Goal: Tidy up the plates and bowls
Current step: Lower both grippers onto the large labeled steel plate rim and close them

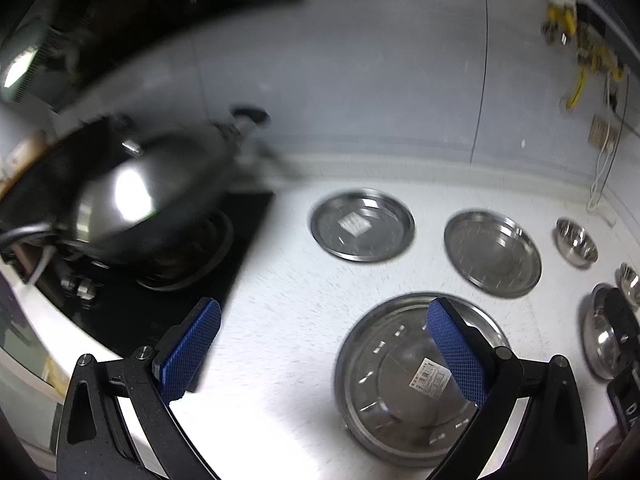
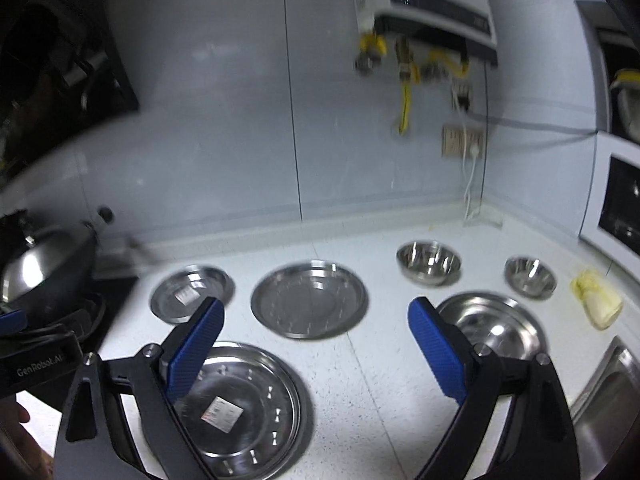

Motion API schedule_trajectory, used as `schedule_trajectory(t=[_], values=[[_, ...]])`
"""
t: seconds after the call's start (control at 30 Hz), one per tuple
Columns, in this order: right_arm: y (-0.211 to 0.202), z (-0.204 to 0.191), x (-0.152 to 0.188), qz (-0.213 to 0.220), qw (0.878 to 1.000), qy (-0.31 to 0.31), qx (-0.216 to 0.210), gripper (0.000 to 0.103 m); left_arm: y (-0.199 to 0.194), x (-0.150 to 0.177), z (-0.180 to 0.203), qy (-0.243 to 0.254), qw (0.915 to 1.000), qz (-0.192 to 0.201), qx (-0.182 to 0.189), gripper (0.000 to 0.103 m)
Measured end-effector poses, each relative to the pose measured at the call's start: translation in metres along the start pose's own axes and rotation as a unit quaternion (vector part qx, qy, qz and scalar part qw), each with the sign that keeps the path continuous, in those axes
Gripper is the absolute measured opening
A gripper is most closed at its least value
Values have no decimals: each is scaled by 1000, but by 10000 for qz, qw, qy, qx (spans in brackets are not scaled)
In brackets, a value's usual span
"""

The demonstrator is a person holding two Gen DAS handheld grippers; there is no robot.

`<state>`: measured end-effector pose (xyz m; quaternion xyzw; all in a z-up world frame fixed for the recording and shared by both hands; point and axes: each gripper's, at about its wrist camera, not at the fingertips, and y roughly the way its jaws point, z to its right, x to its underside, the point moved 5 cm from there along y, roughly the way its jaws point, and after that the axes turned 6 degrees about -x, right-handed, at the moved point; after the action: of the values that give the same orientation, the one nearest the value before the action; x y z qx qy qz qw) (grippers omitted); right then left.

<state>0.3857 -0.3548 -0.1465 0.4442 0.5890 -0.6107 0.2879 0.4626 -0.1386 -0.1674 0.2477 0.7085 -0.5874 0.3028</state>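
Resting flat on the white speckled counter [image 2: 360,380] are three steel plates: a large plate [image 2: 256,408] with a paper label nearest the cameras, a medium plate [image 2: 310,300] behind it, and a small plate [image 2: 188,292] with a label to the left of the medium one, close to the stove edge. None of the three touches another. To the right stand three steel bowls: a large bowl [image 2: 500,328] in front, and behind it a mid-sized bowl [image 2: 428,262] and a small bowl [image 2: 530,276], each apart from the others.

Left hand-held gripper [image 1: 324,344]: released, blue pads [image 1: 192,348] spread wide and holding nothing; it hangs above the counter, its right pad over the near-left part of the large plate [image 1: 404,380], its left pad over the corner of the black stove top [image 1: 132,312].

Right hand-held gripper [image 2: 316,344]: likewise released and empty, its left pad over the rim of the large plate, its right pad over the near edge of the large bowl.

Surroundings: a dark wok with a shiny lid [image 1: 132,200] sits on the stove at left; a pale yellowish item [image 2: 596,296], too blurred to identify, lies right of the bowls; a steel sink [image 2: 612,400] lies at far right; a wall heater [image 2: 436,12] with yellow fittings hangs above. Both views are motion-blurred.
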Motion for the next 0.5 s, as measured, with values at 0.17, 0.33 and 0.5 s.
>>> schedule_trajectory(t=[0.17,0.33,0.5], values=[[56,-6,25,-573,9982,-79,155,94,60,8,24,364,9983,-443,120,101],[92,-14,40,-1061,9940,-171,219,94,91,14,37,601,9951,-769,159,101],[117,-15,48,-1408,9893,-291,256,94,114,20,40,591,9913,-1159,220,101]])
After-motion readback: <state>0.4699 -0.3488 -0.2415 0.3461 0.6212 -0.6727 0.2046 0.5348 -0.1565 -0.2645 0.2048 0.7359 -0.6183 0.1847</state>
